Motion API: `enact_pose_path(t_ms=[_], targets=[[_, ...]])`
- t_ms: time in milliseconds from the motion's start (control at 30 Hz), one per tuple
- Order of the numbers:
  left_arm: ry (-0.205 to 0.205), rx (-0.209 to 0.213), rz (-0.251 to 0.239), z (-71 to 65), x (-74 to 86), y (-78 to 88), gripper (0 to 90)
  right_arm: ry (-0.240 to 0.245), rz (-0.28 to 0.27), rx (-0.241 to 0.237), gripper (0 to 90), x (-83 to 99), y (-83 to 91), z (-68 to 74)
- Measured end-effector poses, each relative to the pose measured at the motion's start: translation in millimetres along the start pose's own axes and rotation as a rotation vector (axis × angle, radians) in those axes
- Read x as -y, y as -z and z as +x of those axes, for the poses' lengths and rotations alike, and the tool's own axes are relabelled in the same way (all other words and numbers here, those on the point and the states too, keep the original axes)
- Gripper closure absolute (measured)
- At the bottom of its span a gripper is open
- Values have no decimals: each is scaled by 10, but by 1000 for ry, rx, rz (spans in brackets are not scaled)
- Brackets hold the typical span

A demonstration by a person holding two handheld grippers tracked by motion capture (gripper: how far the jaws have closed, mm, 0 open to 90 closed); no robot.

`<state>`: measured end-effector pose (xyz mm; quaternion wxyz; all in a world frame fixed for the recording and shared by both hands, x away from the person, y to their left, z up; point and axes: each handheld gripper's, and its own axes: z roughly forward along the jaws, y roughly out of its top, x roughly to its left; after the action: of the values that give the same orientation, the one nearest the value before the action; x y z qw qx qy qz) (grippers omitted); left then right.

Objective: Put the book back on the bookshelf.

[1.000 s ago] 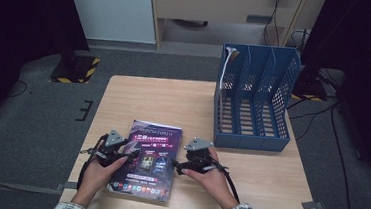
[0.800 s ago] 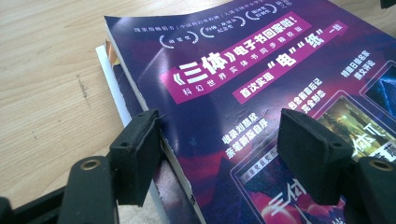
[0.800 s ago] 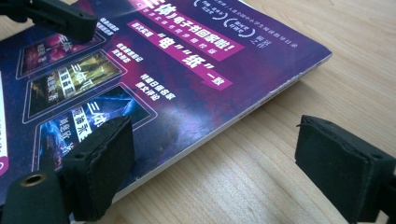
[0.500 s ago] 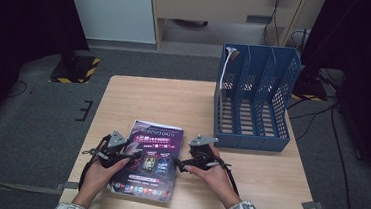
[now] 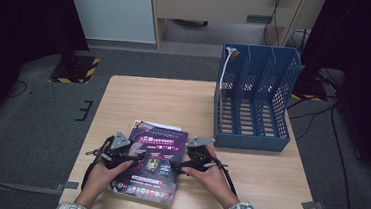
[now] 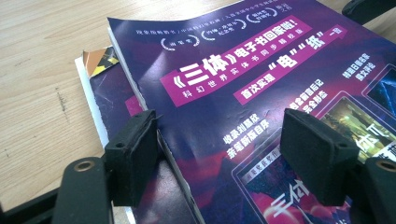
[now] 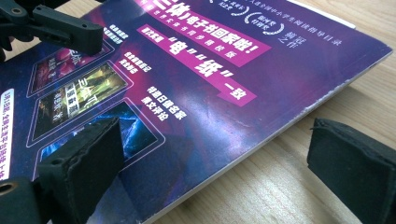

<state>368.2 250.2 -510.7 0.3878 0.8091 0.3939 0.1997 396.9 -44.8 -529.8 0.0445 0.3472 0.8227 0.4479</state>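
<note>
Left gripper [image 5: 136, 157]: jaws apart, straddling left edge of top magazine [image 5: 153, 161]; one pad outside edge, other over cover, nothing clamped. Jaws have just been opening slightly.

Right gripper [image 5: 178, 166]: jaws spread wide across magazine's right edge, one pad on cover, other over bare wood; just been opening, edge between them, not pinched. Judged: both edges bracketed to square or lift stack.

Second magazine [image 6: 100, 95] seen beneath, offset beyond left gripper.

Wooden table [image 5: 163, 100] pale, matte. Blue file rack [image 5: 254, 102] stands beyond right gripper, slots empty. Grey carpet, cables further off.
</note>
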Motion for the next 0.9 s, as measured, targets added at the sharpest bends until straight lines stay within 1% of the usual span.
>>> enact_pose_path(t_ms=[33, 100, 133, 167, 200, 267, 367, 467, 533, 600, 633, 667, 767, 900], targets=[[-3, -3, -1, -5, -1, 0, 274, 1, -4, -3, 37, 3, -6, -12], [0, -6, 1, -8, -2, 1, 273, -18, -6, -13, 37, 11, -13, -17], [5, -5, 2, -5, -1, 0, 273, -16, -9, -21, 37, 17, -17, -28], [17, -3, 0, -1, 2, -2, 271, -17, -13, -27, 37, 22, -24, -36], [29, 0, 1, 6, 8, -3, 269, -31, -16, -34, 37, 23, -31, -39], [57, 11, 0, 24, 19, -6, 269, -32, -15, -45, 37, 28, -42, -55], [76, 23, 0, 39, 28, -8, 274, -50, -21, -55, 37, 29, -56, -55], [75, 20, 1, 32, 27, -6, 284, -51, -23, -56, 24, 36, -71, -64], [84, 26, 2, 40, 30, -7, 285, -54, -25, -55, 22, 29, -85, -61], [83, 25, 1, 39, 32, -7, 285, -45, -25, -55, 22, 22, -96, -56], [83, 25, 0, 38, 32, -7, 285, -54, -25, -57, 21, 18, -102, -53], [84, 24, -1, 37, 32, -8, 285, -52, -20, -63, 22, 16, -107, -61], [86, 26, 1, 40, 32, -7, 285, -80, -3, -86, 22, 11, -122, -88], [84, 24, 0, 38, 32, -8, 285, -83, -2, -93, 24, 8, -129, -91]])
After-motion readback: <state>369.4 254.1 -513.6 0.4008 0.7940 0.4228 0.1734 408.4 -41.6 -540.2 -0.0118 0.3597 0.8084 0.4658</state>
